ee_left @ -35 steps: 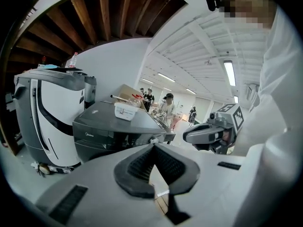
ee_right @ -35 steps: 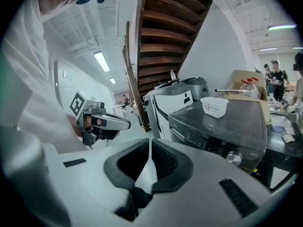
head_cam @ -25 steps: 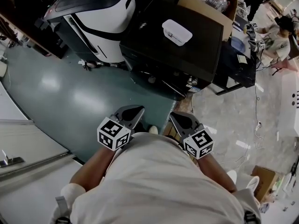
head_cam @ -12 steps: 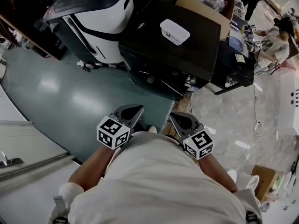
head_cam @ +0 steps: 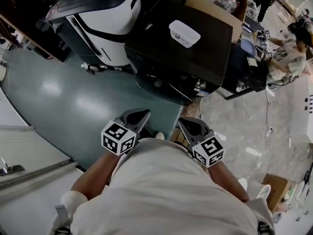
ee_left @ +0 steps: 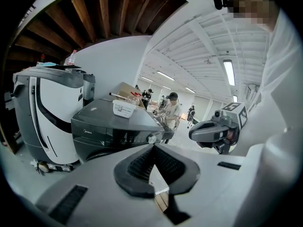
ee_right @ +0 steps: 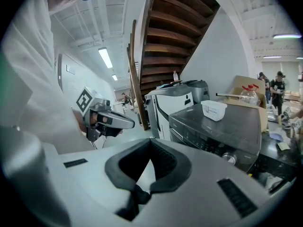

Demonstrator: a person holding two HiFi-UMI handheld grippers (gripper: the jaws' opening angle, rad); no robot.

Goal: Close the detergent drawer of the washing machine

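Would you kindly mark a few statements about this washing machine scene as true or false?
1. A white container sits on top of the washing machine. True.
2. The left tool touches the washing machine. False: it is held by the person's waist, well apart from it.
3. The right tool grips the white container. False: its jaws are together on nothing.
4. The left tool's jaws are together. True.

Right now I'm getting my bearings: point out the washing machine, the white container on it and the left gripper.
washing machine [head_cam: 208,53]: head view, bare dark top.
white container [head_cam: 184,34]: head view, its middle.
left gripper [head_cam: 145,114]: head view, its closed tips.
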